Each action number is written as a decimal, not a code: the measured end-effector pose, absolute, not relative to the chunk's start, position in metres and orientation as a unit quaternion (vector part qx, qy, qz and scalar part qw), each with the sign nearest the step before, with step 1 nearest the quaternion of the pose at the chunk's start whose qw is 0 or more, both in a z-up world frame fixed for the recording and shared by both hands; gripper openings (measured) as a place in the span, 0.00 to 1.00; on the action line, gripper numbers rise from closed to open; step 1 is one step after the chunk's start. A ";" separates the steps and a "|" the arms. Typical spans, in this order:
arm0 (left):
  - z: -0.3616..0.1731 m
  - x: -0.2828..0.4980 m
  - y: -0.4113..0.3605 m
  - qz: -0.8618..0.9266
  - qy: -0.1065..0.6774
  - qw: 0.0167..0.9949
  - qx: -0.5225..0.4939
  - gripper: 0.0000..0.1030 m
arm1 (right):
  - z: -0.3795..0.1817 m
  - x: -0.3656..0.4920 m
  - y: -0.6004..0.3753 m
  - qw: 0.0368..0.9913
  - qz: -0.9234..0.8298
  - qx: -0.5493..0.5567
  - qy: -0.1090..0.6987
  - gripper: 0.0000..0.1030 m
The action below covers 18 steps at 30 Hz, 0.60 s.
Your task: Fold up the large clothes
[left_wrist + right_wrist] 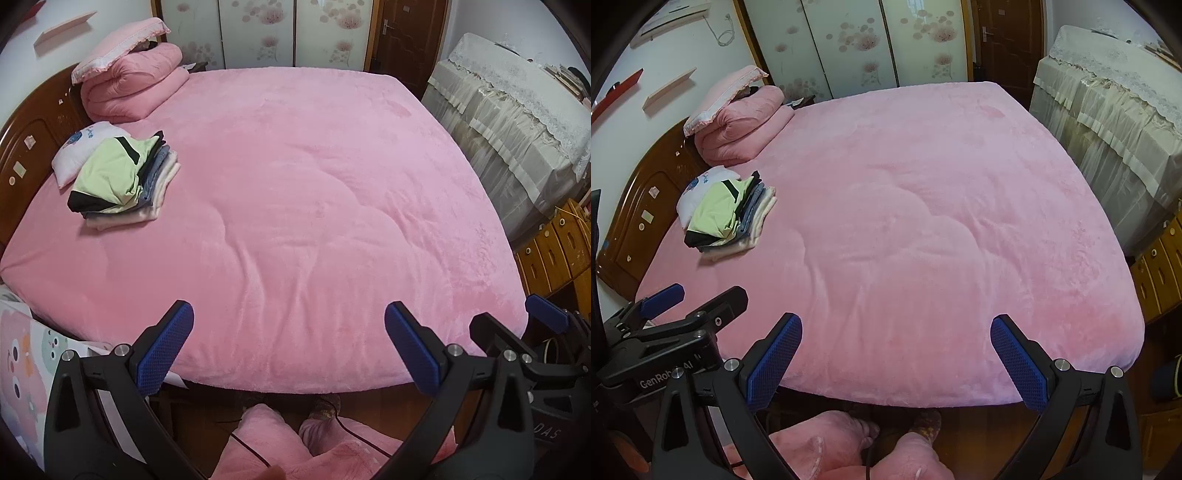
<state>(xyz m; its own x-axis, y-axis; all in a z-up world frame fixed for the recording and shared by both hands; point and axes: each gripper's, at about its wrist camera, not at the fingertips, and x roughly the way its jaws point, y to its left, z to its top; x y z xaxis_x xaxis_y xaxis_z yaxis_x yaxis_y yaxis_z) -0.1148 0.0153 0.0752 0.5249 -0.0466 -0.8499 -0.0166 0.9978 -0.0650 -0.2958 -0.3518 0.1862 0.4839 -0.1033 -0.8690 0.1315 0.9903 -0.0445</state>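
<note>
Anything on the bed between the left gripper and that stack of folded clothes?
Nothing. Only bare pink bedspread lies between the left gripper and the stack of folded clothes, which sits by the headboard. The left wrist view shows it clearest.

Both views: bed [295,177] lies ahead of the fingers [166,347], its near edge just beyond the tips. Stack of folded clothes [122,181] on the bed, far ahead and left of the fingers, small pillow [79,147] touching it behind. Folded quilt [136,88] farther back-left, by the headboard [33,140]. Covered furniture [517,122] right of the bed.
</note>
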 end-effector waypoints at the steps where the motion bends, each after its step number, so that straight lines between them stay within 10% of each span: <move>1: 0.075 -0.115 0.016 -0.007 0.488 0.872 -0.033 0.99 | 0.186 -0.295 -0.350 0.861 -0.068 0.013 0.504 1.00; 18: 0.069 -0.116 0.012 -0.002 0.485 0.874 -0.029 0.99 | 0.180 -0.298 -0.333 0.858 -0.072 0.009 0.508 1.00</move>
